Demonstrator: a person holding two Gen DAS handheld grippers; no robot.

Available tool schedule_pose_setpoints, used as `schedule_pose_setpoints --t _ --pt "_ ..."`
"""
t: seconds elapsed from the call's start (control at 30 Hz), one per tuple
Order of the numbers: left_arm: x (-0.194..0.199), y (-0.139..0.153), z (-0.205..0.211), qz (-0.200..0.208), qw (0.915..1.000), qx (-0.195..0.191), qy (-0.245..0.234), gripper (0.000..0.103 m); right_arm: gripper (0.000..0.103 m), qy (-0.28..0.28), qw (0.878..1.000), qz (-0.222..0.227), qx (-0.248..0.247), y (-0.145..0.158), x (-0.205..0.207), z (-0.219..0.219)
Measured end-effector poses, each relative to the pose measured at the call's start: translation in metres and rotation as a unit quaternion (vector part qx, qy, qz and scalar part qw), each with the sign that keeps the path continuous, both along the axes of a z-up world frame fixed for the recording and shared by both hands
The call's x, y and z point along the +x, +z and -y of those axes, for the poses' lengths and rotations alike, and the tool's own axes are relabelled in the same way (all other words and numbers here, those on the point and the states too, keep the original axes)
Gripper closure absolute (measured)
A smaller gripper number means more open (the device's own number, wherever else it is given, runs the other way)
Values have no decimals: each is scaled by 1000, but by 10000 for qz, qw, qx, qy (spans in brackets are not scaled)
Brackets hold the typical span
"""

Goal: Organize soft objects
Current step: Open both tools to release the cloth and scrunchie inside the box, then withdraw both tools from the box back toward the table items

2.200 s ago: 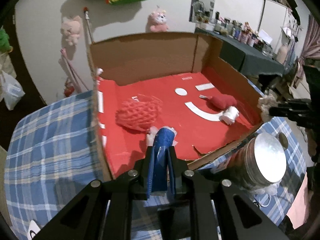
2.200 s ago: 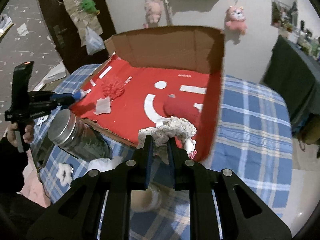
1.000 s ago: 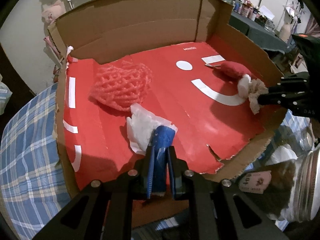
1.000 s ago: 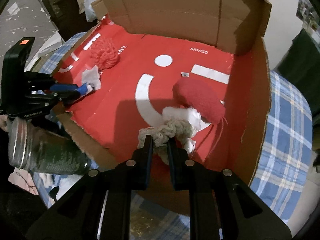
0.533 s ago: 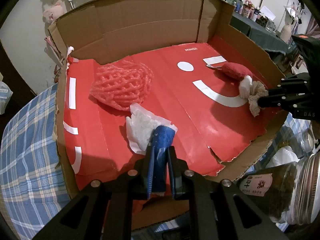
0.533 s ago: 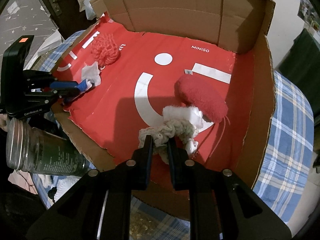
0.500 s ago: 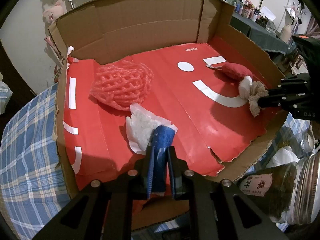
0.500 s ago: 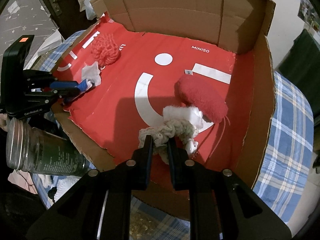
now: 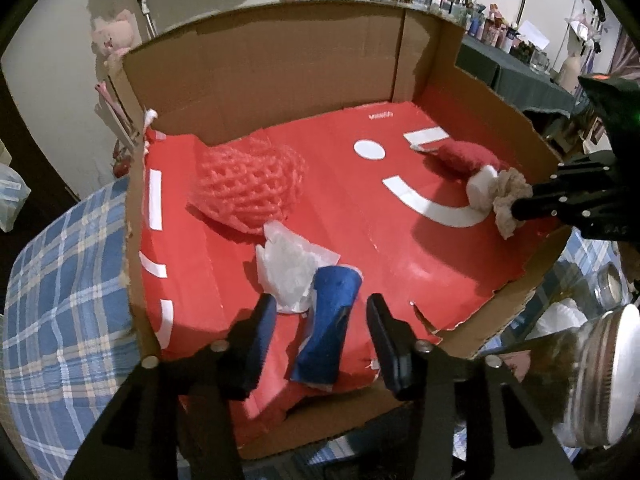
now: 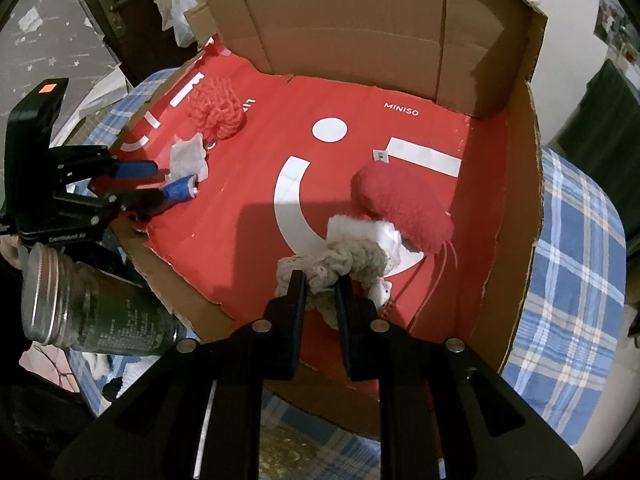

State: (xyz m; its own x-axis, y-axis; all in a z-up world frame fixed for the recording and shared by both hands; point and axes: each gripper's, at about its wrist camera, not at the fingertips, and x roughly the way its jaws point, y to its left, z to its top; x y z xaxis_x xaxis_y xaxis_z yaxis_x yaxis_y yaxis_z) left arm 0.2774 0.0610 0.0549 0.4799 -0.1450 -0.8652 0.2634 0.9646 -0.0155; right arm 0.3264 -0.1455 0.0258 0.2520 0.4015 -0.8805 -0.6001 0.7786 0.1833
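An open cardboard box with a red lining lies on the table. My left gripper hovers over its near left corner, jaws opening. A blue roll lies loose between the fingers, which no longer press on it, against a white crumpled sheet. Behind them sits a red foam net. At the right, my right gripper is shut on a beige crocheted piece, beside a red plush and a white scrap. The right wrist view shows the left gripper and the blue roll.
A glass jar with a metal lid stands just outside the box's torn front edge, between the two grippers. A blue plaid cloth covers the table around the box. Plush toys hang on the wall behind; a crowded shelf is at far right.
My left gripper's jaws have spread apart and let go of the blue roll, which now rests on the box floor. The right gripper and its crocheted piece have not moved.
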Motion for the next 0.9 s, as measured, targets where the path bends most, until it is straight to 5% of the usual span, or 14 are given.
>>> schedule_pose_setpoints --t 0.4,0.5,0.53,0.57,0.9 --pt "-23 30 4 586 9980 251 46 25 82 86 9998 139 -60 9 -11 -5" --pt "-27 36 1 652 9975 245 117 20 59 79 9998 197 -60 12 -13 -5" --pt "-29 38 0 684 9973 246 138 17 33 59 9996 261 -48 15 -15 -5" --pt "-31 41 -2 731 9969 254 167 14 26 51 9995 316 -17 17 -16 -4" --pt "-59 74 -11 1345 9893 279 493 0 26 7 9972 734 101 46 -45 0"
